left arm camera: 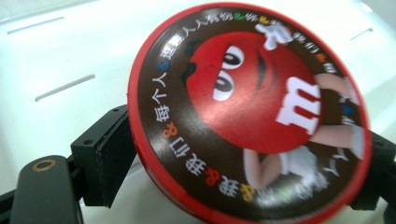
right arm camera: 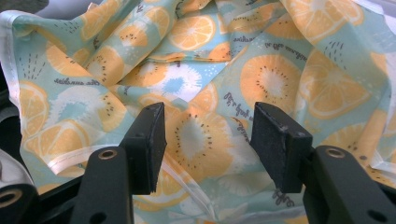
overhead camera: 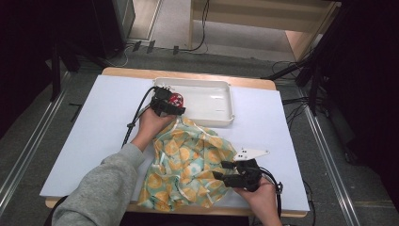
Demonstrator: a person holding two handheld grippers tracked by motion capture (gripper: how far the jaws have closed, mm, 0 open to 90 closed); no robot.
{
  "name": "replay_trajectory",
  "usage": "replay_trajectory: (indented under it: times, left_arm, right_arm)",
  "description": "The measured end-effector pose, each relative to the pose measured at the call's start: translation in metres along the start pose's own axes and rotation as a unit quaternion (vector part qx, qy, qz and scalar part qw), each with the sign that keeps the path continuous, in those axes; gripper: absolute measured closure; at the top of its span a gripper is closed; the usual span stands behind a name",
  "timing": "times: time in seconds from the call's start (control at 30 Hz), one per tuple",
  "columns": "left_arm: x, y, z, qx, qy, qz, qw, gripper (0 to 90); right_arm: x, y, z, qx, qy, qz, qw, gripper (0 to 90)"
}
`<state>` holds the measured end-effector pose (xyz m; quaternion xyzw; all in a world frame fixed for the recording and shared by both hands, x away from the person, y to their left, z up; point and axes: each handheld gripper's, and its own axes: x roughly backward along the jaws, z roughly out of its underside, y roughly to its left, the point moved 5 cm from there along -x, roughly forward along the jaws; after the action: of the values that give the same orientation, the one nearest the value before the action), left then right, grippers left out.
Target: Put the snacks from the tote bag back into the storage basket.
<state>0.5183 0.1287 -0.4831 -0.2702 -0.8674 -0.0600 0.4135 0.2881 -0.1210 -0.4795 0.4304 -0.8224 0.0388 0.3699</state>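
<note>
Left tongs (left arm camera: 243, 154): gripping round red candy tin (left arm camera: 250, 112), upper centre, over white tray (overhead camera: 221, 101). Right tongs (right arm camera: 208, 140): agape, empty, at fruit-print cloth (right arm camera: 196, 60), lower right.

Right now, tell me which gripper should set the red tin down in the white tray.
Left. The left gripper already has the red tin between its jaws, over the white tray. The right gripper sits open at the fruit-print cloth bag, farther from the tray.

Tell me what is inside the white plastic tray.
Inside the white plastic tray, at its left end, the left gripper holds a round red candy tin between its jaws. The tray floor directly under the tin is covered.
</note>
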Motion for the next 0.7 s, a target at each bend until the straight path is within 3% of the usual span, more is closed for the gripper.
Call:
replay_trajectory:
  times: [0.37,0.53,0.7]
  left_arm:
    - [0.022,0.000,-0.002,-0.011,-0.007,0.012,0.9998,13.8]
    - [0.035,0.003,-0.001,-0.028,-0.003,0.010,0.9996,14.3]
    - [0.048,-0.003,-0.001,-0.036,-0.010,0.025,0.9990,15.5]
  right_arm:
    - [0.000,0.000,0.000,0.000,0.001,0.001,1.0000,46.0]
    - [0.000,0.000,0.000,0.000,0.002,0.002,1.0000,46.1]
    - [-0.001,0.000,0.000,0.001,0.005,0.004,1.0000,46.1]
